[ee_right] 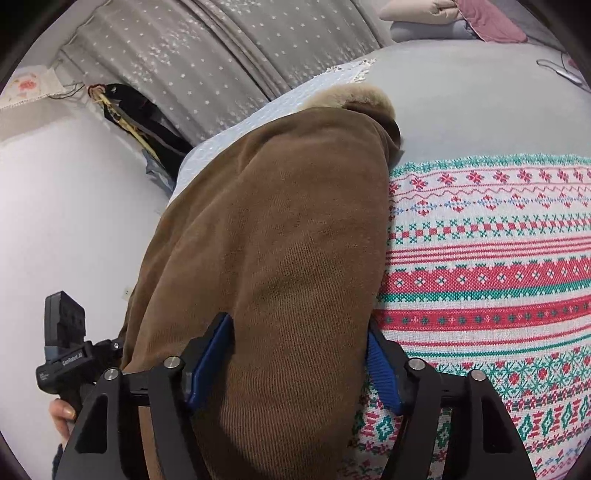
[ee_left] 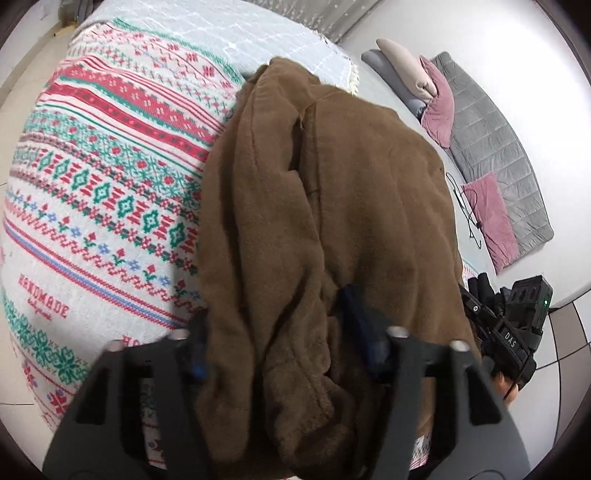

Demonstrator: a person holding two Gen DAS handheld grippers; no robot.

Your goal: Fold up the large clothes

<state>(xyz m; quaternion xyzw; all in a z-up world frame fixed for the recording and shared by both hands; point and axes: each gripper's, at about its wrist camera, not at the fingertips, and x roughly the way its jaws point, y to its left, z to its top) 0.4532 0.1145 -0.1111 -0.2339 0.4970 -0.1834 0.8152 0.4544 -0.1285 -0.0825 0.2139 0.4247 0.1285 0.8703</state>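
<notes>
In the left wrist view, a big brown coat (ee_left: 317, 229) lies in a long bundle on the bed (ee_left: 399, 85). It runs from the near edge of the bed up toward the far side. Under it is a blanket (ee_left: 103, 177) with red and green patterns, and past that a pale blue cover (ee_left: 229, 33). The left tongs (ee_left: 280, 339) sit at the near end of the coat. One finger is on each side of a thick fold of brown cloth. The picture is blurry here, so I cannot tell if the pads press the cloth or just stand next to it. The right tongs (ee_left: 484, 295) show at the right edge, held in a hand (ee_left: 504, 384).

In the right wrist view, the coat (ee_right: 280, 236) fills the middle, and its furry collar (ee_right: 354, 98) is at the far end. The right tongs (ee_right: 299, 354) have their blue pads (ee_right: 207, 365) on both sides of a fat roll of the coat. Both pads touch the cloth, so these tongs look like they are squeezing it. The blanket (ee_right: 487, 273) lies to the right. The left tongs (ee_right: 62, 343) and the hand (ee_right: 61, 413) that holds them show at the lower left. A grey curtain (ee_right: 207, 55) hangs behind the bed.

I think the step now is grabbing the near end of the coat with both tongs. Next, both need a firm hold. Then they should lift together and carry that end toward the collar, to fold the coat in half. The coat is thick, so it could slip out.
</notes>
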